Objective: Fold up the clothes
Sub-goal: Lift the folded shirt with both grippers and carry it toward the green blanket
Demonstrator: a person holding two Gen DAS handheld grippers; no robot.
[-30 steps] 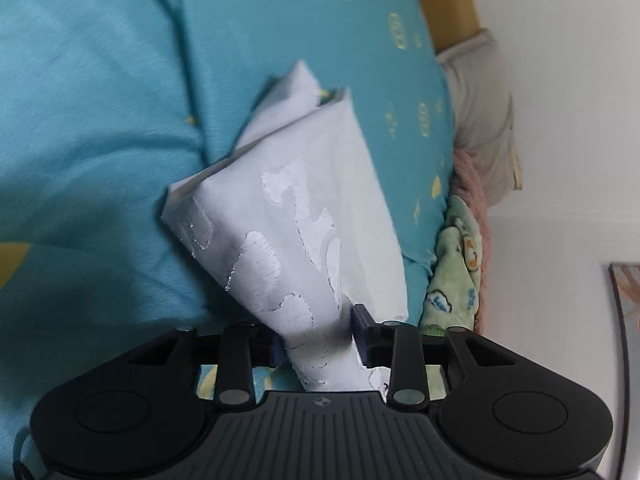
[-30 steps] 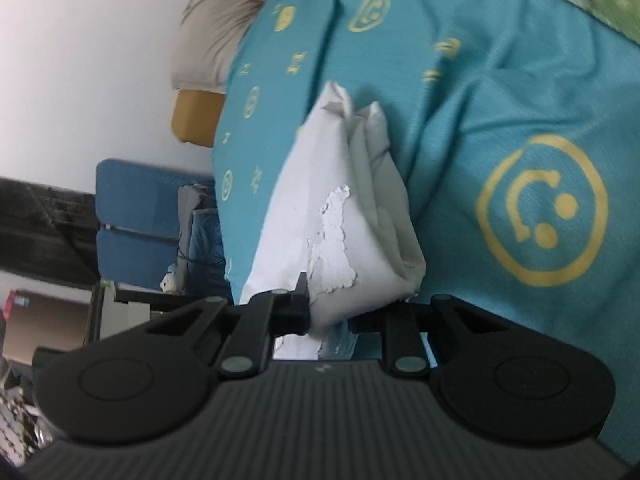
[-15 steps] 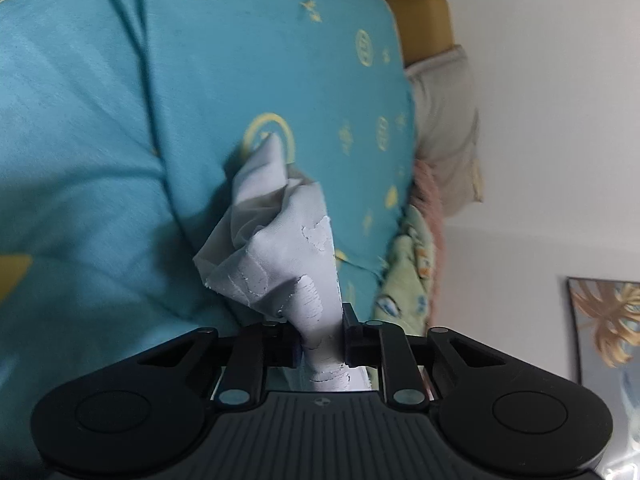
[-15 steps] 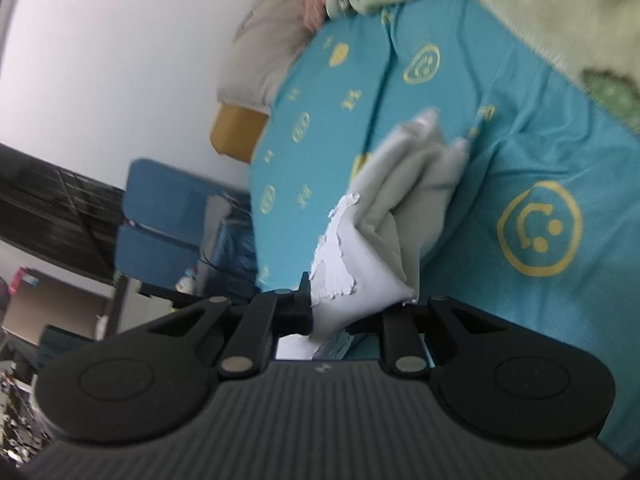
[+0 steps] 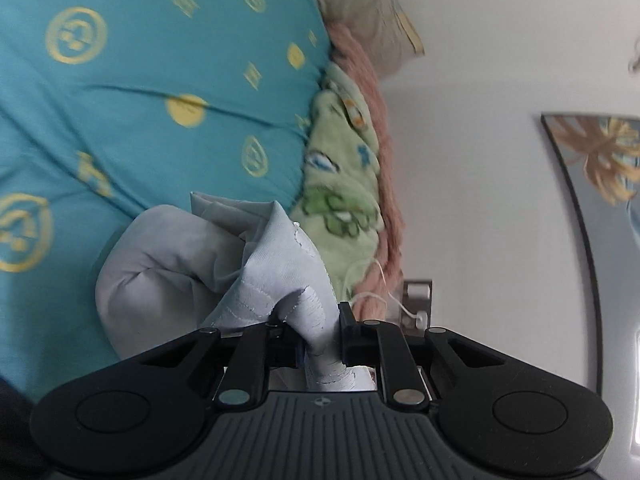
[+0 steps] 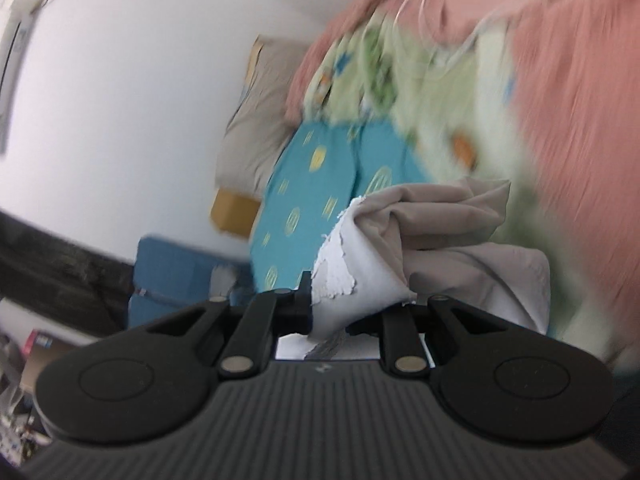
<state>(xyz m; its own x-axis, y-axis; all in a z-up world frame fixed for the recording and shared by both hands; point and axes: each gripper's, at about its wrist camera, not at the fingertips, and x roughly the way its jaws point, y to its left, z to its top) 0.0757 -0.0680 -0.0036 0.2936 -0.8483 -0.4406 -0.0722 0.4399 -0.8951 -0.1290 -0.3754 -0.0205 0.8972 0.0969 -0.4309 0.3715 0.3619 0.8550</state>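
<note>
A pale grey garment [image 5: 192,264] with a cracked white print hangs bunched in the air above a teal bedspread [image 5: 140,92]. My left gripper [image 5: 320,340] is shut on one bunched edge of it. In the right wrist view the same garment [image 6: 420,240] droops to the right, and my right gripper [image 6: 344,308] is shut on another part, where the white print flakes. Each pinched fold hides the fingertips' inner faces.
A green patterned blanket [image 5: 340,184] and a pink blanket [image 6: 560,100] are heaped along the bed's far side by the white wall. A beige pillow [image 6: 256,120] lies at the head. A blue chair [image 6: 172,276] stands beside the bed. A framed picture [image 5: 596,184] hangs on the wall.
Both grippers have risen and lifted the garment off the bedspread. The left jaws closed onto the cloth early on. Both views now look toward the blankets and wall.
</note>
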